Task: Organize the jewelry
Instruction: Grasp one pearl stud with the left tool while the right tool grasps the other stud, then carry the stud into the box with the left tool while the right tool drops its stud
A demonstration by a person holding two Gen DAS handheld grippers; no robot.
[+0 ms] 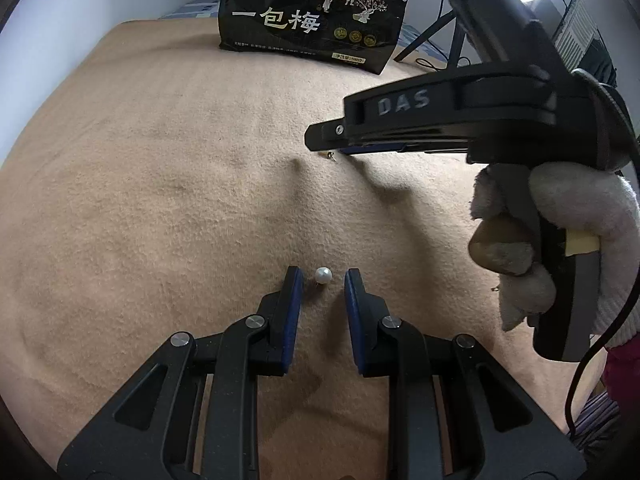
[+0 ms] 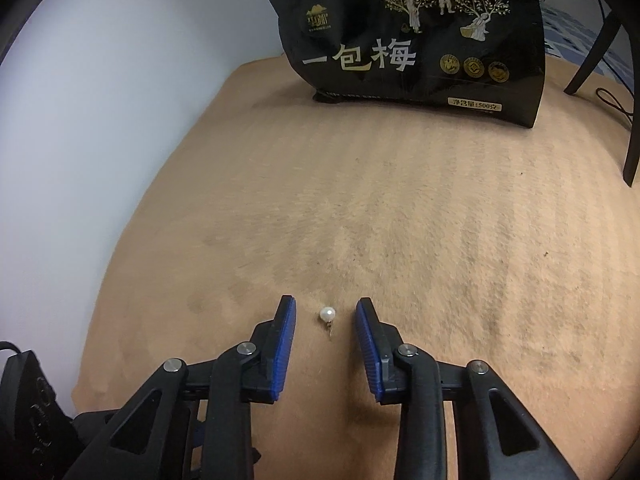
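Observation:
A white pearl earring lies on the tan blanket between the tips of my open left gripper, untouched. A second pearl earring with a small gold post lies between the tips of my open right gripper, also untouched. In the left wrist view the right gripper's body reaches in from the right, held by a gloved hand, with its earring's post just showing at its tip.
A black snack bag with gold Chinese lettering stands at the blanket's far edge; it also shows in the right wrist view. A white wall is on the left. Black stand legs and cables are at the far right.

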